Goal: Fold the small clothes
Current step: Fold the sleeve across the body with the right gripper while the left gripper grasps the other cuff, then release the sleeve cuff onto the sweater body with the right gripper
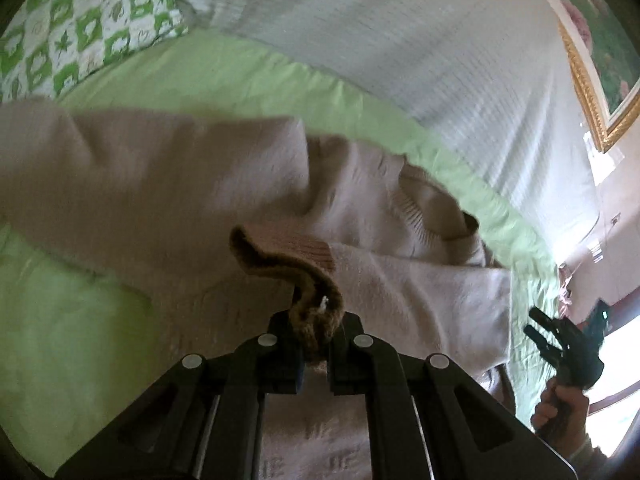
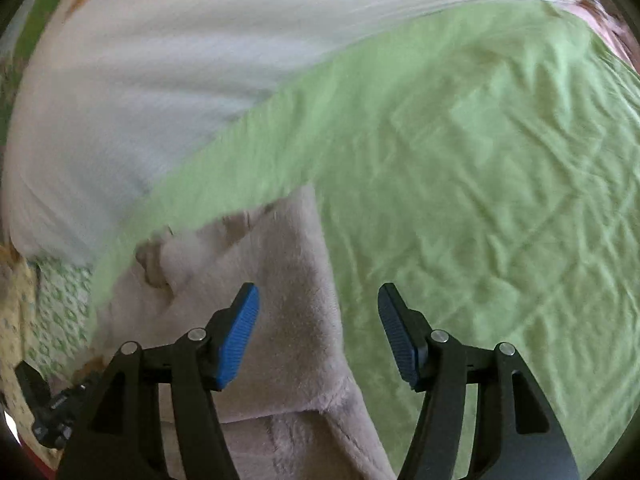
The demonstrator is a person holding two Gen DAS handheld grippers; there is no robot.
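Bed [image 1: 248,76] under green sheet, sweater [image 1: 152,184] spread across it, its long axis running sideways ahead of the left tongs [image 1: 314,344]; those are clamped tight on the brown cuff [image 1: 308,280]; right tongs [image 2: 318,336] gape wide, nothing between them, sweater edge [image 2: 288,280] just below, toward the left finger, so right is free to pinch it.

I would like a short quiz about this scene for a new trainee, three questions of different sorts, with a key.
1. True or false: the left tool is shut on the sweater's brown cuff.
2. What lies under the open right tool? A) pillow B) sweater edge and green sheet C) picture frame
3. Fill in: the checked pillow is green and ____.

Key: 1 true; 2 B; 3 white.
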